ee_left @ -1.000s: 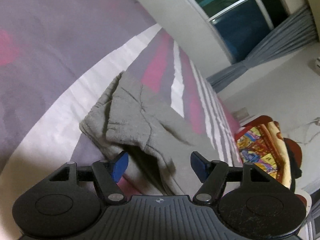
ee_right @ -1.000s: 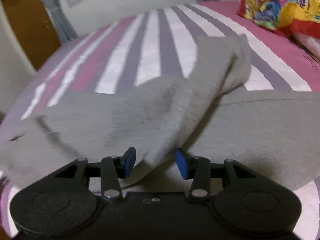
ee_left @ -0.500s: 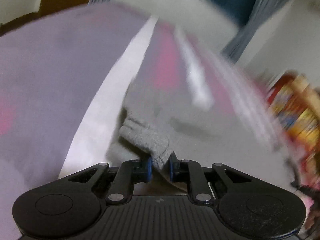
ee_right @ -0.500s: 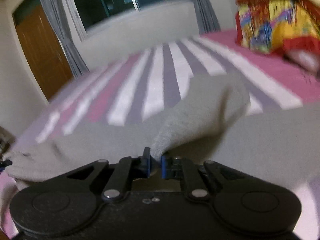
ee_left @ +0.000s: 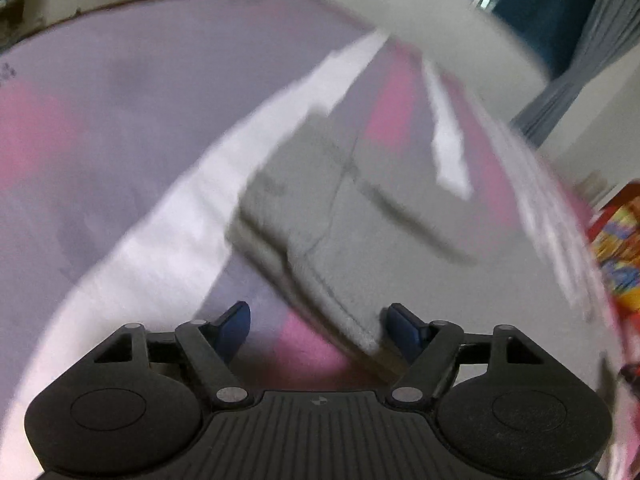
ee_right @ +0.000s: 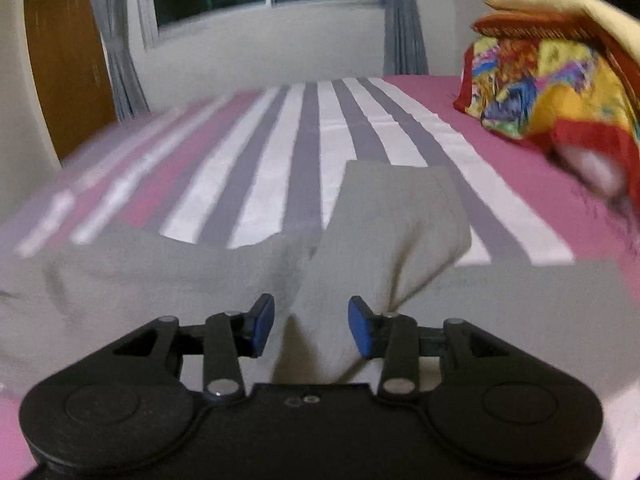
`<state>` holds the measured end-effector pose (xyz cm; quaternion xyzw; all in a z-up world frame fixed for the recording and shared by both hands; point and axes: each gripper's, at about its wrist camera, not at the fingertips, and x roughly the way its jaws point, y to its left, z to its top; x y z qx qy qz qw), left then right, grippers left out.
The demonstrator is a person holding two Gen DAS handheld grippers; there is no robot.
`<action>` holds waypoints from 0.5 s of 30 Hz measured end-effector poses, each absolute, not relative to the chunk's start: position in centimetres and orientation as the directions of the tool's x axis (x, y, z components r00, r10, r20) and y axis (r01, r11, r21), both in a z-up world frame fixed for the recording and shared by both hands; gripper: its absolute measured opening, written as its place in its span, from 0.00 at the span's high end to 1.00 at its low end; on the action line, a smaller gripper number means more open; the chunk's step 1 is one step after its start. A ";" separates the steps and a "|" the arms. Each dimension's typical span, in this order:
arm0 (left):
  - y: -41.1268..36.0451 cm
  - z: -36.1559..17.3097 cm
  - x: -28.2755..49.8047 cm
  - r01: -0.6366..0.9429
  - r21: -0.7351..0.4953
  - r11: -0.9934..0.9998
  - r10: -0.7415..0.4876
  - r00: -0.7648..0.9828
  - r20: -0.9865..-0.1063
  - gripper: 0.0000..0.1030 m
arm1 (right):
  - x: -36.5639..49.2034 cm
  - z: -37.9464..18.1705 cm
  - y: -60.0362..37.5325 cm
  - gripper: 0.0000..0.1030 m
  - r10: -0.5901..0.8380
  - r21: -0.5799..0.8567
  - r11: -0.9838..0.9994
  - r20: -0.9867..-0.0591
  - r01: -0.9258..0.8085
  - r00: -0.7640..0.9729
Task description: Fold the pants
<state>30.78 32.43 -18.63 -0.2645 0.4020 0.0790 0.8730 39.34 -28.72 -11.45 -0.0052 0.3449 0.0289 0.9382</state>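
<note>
Grey pants [ee_left: 360, 216] lie on a striped bed sheet [ee_left: 120, 160], partly folded, and the left wrist view is blurred. My left gripper [ee_left: 318, 330] hangs over their near corner with its jaws opening. The cloth edge lies between the blue pads without being pressed. In the right wrist view the grey pants [ee_right: 392, 232] rise in a fold straight ahead. My right gripper [ee_right: 311, 326] is opening too. That fold of cloth runs between its pads, loose.
The bed sheet [ee_right: 304, 152] carries pink, white and purple stripes. A bright patterned blanket pile [ee_right: 548, 80] sits at the bed's far right. Beyond the bed stand a white wall, a window with grey curtains [ee_right: 120, 40] and a wooden door [ee_right: 64, 60].
Half a second ago both grippers were pinched shut on grey cloth. Both have since let go and spread their jaws. The cloth has dropped flatter on the bed.
</note>
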 end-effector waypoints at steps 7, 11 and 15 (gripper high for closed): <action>31.8 -19.0 31.8 -0.344 -0.359 0.868 -0.059 0.646 -0.761 0.18 | 43.0 -14.1 -25.4 0.55 -0.075 -0.283 0.941 -0.713 -0.188 0.698; 32.1 -19.1 31.8 -0.327 -0.371 0.869 -0.085 0.640 -0.763 0.18 | 41.4 -13.1 -27.3 0.95 -0.059 -0.232 0.960 -0.710 -0.154 0.702; 32.5 -19.1 31.9 -0.315 -0.388 0.866 -0.108 0.640 -0.761 0.18 | 36.8 -12.2 -31.1 0.95 -0.036 -0.145 0.985 -0.700 -0.092 0.713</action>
